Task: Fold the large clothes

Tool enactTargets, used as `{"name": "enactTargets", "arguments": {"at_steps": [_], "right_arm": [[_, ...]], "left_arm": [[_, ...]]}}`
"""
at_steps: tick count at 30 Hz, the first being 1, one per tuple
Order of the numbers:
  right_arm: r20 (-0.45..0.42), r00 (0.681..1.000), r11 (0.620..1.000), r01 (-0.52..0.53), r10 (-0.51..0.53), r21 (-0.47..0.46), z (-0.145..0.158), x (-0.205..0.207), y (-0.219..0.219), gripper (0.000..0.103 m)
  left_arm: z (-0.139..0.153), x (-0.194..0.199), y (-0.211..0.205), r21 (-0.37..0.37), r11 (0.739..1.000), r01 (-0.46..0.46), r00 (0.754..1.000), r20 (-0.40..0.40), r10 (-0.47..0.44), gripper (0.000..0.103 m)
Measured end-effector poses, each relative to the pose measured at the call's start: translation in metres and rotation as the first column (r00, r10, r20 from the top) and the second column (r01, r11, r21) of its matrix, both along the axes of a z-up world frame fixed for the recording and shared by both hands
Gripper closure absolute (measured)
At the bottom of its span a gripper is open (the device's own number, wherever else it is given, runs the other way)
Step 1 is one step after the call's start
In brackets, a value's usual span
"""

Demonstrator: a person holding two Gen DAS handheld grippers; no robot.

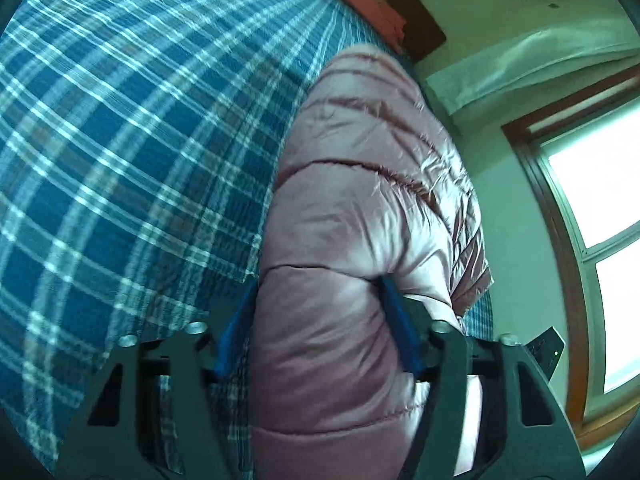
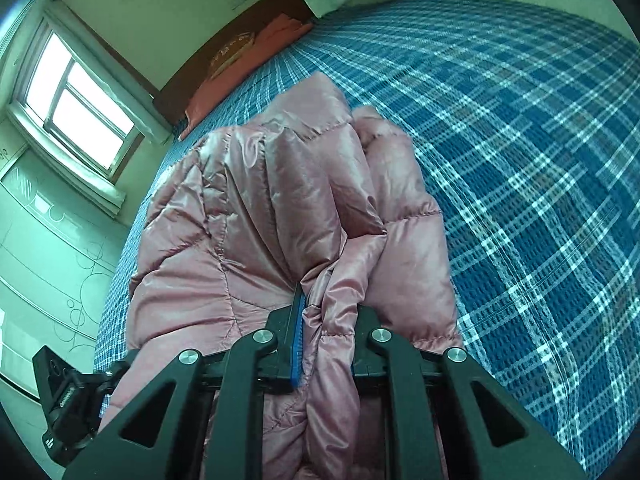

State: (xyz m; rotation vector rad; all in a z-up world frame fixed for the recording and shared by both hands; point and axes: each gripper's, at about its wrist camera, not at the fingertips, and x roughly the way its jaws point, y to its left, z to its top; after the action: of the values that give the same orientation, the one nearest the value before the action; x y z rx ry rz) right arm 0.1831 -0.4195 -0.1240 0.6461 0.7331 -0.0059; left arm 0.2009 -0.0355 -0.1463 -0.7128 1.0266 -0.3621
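A pink quilted puffer jacket [image 1: 360, 184] lies bunched on a bed with a blue plaid cover [image 1: 120, 140]. My left gripper [image 1: 316, 312] is shut on a thick padded fold of the jacket, with its blue pads pressed into both sides. In the right wrist view the jacket [image 2: 260, 208] is piled in front of me on the plaid cover [image 2: 520, 160]. My right gripper [image 2: 324, 304] is shut on a thin gathered fold of the jacket, with one blue pad [image 2: 298, 320] visible on the left. The other gripper's body [image 2: 68, 396] shows at the lower left.
A dark wooden headboard [image 2: 240, 44] and an orange-red pillow [image 2: 248, 68] stand at the far end of the bed. A bright window [image 2: 76, 100] with a wooden frame and a pale curtain [image 1: 520, 68] is on the wall beside the bed.
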Motion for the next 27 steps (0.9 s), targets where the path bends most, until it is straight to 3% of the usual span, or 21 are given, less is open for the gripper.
{"name": "enactTargets", "arguments": {"at_steps": [5, 8, 11, 14, 15, 20, 25, 26, 27], "right_arm": [[0.002, 1.000, 1.000, -0.001, 0.001, 0.004, -0.006, 0.001, 0.001, 0.089], [0.002, 1.000, 1.000, -0.013, 0.013, 0.015, -0.004, -0.002, -0.001, 0.088], [-0.004, 1.000, 0.999, -0.005, 0.005, 0.045, 0.003, -0.008, -0.005, 0.074], [0.015, 1.000, 0.997, 0.008, -0.009, 0.080, 0.017, -0.030, -0.008, 0.040], [0.035, 0.999, 0.996, 0.007, -0.010, 0.088, 0.024, -0.042, -0.007, 0.035], [0.059, 0.998, 0.990, -0.041, 0.033, 0.138, 0.036, -0.075, 0.002, 0.030], [0.020, 0.997, 0.987, -0.071, 0.069, 0.145, 0.026, -0.087, 0.013, 0.030], [0.013, 0.997, 0.986, -0.075, 0.074, 0.149, 0.021, -0.086, 0.014, 0.040], [0.002, 0.996, 0.984, -0.086, 0.087, 0.157, 0.018, -0.083, 0.015, 0.067]], "left_arm": [[-0.002, 0.004, -0.009, 0.069, 0.997, 0.020, 1.000, 0.021, -0.022, 0.056], [0.000, 0.003, -0.007, 0.058, 0.998, 0.024, 0.999, 0.035, -0.026, 0.056], [0.002, -0.004, 0.002, 0.015, 1.000, 0.012, 0.999, 0.036, -0.013, 0.051], [0.010, -0.014, 0.011, -0.008, 1.000, 0.000, 0.999, 0.053, 0.001, 0.044], [0.015, -0.019, 0.014, -0.017, 1.000, 0.001, 0.998, 0.068, 0.001, 0.039], [0.028, -0.043, 0.019, -0.037, 0.999, 0.037, 0.991, 0.130, -0.032, 0.028], [0.017, -0.055, 0.026, -0.107, 0.994, 0.019, 0.996, 0.090, -0.009, 0.028], [0.014, -0.055, 0.025, -0.125, 0.992, 0.012, 0.997, 0.078, -0.002, 0.028], [0.014, -0.057, 0.025, -0.130, 0.992, 0.009, 0.997, 0.073, 0.000, 0.028]]}}
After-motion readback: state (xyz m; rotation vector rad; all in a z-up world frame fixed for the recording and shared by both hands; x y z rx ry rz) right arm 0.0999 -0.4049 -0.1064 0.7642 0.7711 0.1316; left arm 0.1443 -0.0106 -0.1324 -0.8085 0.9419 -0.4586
